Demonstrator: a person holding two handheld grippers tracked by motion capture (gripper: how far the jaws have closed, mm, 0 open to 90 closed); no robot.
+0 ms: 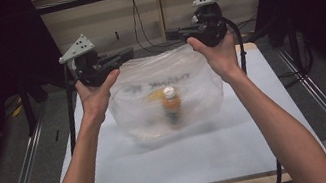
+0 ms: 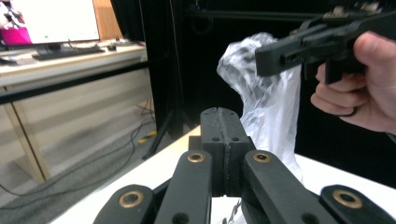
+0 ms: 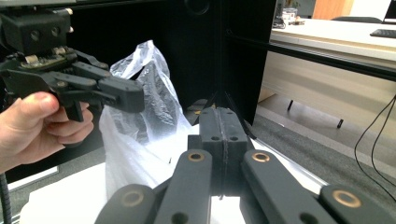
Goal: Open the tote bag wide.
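Observation:
A clear plastic bag (image 1: 167,96) with printed lettering hangs between my two grippers above the white table (image 1: 189,163). Inside it stands a bottle (image 1: 171,104) with a white cap and orange contents, and a yellow item (image 1: 154,95) lies beside it. My left gripper (image 1: 130,52) is shut on the bag's left top corner. Its tip (image 3: 137,100) also shows against the crumpled bag (image 3: 149,130) in the right gripper view. My right gripper (image 1: 180,32) is shut on the right top corner. The left gripper view has it (image 2: 264,58) pinching the bunched plastic (image 2: 271,112).
Black frame posts and dark curtains stand on both sides of the table. Cables (image 1: 140,29) run down the back wall and over the floor. A desk with a monitor (image 2: 51,21) is off to the side. Metal rails (image 1: 23,172) run along the table's flanks.

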